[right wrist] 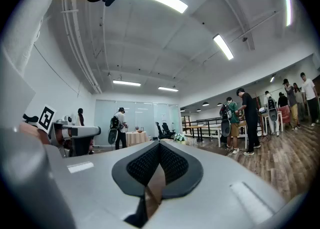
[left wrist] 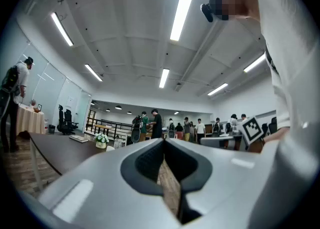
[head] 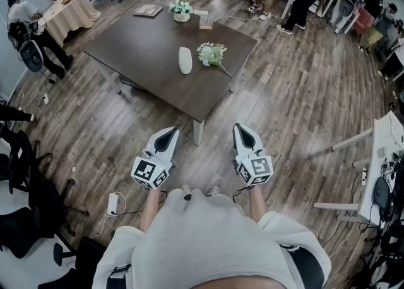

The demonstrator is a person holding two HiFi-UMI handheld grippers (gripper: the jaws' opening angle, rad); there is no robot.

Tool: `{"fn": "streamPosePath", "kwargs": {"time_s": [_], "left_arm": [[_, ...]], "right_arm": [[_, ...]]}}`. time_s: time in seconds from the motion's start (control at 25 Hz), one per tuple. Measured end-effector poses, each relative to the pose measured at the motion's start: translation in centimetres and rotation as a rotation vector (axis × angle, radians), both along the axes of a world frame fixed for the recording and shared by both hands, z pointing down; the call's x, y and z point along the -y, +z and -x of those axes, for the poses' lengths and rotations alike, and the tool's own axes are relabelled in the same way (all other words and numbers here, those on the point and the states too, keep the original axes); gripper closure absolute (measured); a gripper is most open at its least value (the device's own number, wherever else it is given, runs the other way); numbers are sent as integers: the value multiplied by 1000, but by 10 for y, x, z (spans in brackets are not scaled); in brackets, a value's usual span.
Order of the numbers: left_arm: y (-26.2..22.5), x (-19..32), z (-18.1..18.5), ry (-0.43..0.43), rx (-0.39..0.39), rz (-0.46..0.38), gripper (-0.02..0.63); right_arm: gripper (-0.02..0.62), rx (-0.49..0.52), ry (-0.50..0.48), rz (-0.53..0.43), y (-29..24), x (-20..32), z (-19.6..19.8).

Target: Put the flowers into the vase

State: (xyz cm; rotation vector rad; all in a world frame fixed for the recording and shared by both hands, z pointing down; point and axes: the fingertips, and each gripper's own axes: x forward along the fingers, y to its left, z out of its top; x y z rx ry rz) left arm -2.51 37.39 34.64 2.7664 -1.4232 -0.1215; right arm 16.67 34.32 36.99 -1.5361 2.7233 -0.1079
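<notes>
Lying on the dark table (head: 139, 48), the flowers (head: 211, 53) rest just beside the white vase (head: 185, 60), well ahead of the left gripper (head: 169, 133) and right gripper (head: 242, 130), whose jaws are pressed together, empty; wooden floor (head: 284, 105) and the table's near corner lie between, a potted bouquet (head: 181, 10) and book (head: 147, 11) farther back

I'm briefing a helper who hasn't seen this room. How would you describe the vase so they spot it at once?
Find the dark wooden table in the middle of the room. Near its centre, just left of the loose bunch of white flowers, is the vase. It is plain white and oval, with no flowers in it, unlike the small flower pot at the far edge.
</notes>
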Motion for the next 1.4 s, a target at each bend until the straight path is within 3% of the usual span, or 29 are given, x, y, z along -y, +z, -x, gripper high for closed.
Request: {"fn": "streamPosePath", "kwargs": {"time_s": [0.84, 1.4], "left_arm": [[-2, 4, -3, -3, -10, -1, 595], [7, 18, -38, -58, -1, 17, 595]], "right_arm": [[597, 27, -45, 9, 0, 1, 2], [597, 12, -41, 26, 16, 22, -45]]}}
